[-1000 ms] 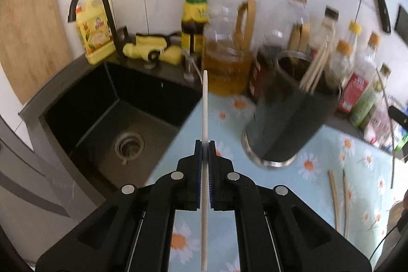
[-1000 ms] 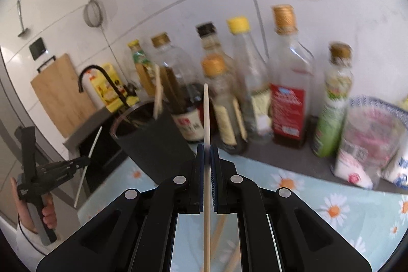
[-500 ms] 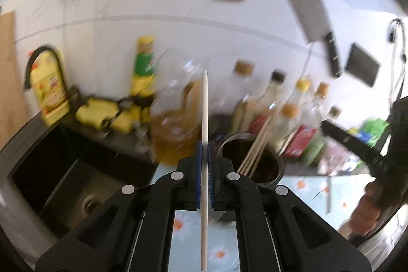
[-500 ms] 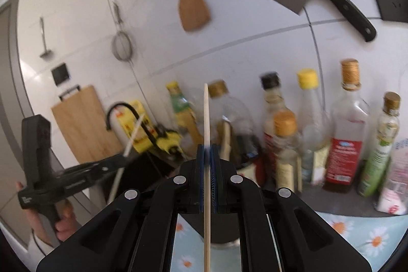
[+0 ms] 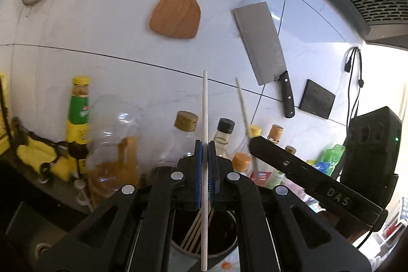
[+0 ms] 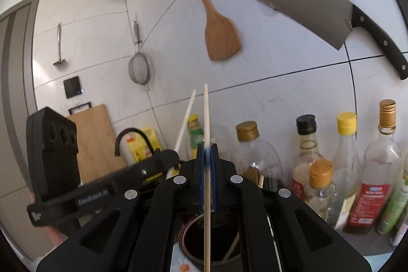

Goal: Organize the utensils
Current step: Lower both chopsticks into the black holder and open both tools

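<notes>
Two chopsticks are poised for dropping: left gripper clamps the white chopstick, right gripper clamps the wooden chopstick. Next, lower each toward six o'clock into the holder.

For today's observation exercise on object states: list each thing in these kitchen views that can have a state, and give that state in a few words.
left gripper: shut on white chopstick
white chopstick: clamped, upright
right gripper: shut on wooden chopstick
wooden chopstick: clamped, upright
utensil holder: open-topped, holds chopsticks
cleaver: hung on wall
wooden spatula: hung on wall
strainer: hung on wall
gold-capped bottle: capped
</notes>
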Demonstrator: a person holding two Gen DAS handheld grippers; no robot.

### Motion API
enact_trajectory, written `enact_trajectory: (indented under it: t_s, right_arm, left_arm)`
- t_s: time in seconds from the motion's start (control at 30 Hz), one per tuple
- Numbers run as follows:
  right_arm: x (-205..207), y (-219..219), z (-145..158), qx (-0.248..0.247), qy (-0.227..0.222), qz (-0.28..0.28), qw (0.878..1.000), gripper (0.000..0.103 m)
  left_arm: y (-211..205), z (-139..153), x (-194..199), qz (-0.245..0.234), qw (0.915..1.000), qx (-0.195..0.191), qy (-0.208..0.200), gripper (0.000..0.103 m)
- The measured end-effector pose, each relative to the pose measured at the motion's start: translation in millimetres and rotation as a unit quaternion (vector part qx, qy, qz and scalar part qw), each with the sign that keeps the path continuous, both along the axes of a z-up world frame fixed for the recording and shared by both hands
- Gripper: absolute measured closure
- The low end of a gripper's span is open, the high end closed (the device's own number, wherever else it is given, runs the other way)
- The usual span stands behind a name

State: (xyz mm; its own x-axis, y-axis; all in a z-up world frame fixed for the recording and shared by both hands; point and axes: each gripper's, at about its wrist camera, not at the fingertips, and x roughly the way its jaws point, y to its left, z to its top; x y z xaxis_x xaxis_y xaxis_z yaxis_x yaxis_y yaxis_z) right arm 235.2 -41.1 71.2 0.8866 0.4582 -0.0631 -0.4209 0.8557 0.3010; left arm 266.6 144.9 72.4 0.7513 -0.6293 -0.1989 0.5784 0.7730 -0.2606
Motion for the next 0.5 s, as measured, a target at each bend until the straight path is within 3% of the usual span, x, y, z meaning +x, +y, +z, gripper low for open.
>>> enact_trajectory:
  t_s: [0.2, 0.5]
  right_arm:
    - [27.2, 5.4, -9.9, 0.006, -0.005, -0.014, 1.000, 0.098]
    - [55.6, 11.2, -37.0, 0.006, 0.028, -0.009, 1.000, 0.098]
  left_arm:
    - [-7.4, -20.2, 24.8, -0.009, 0.9999, -0.011, 0.000, 0.098]
    - [-16.4, -52.9, 40.1, -0.018, 0.9996, -0.001, 0.021, 0.098]
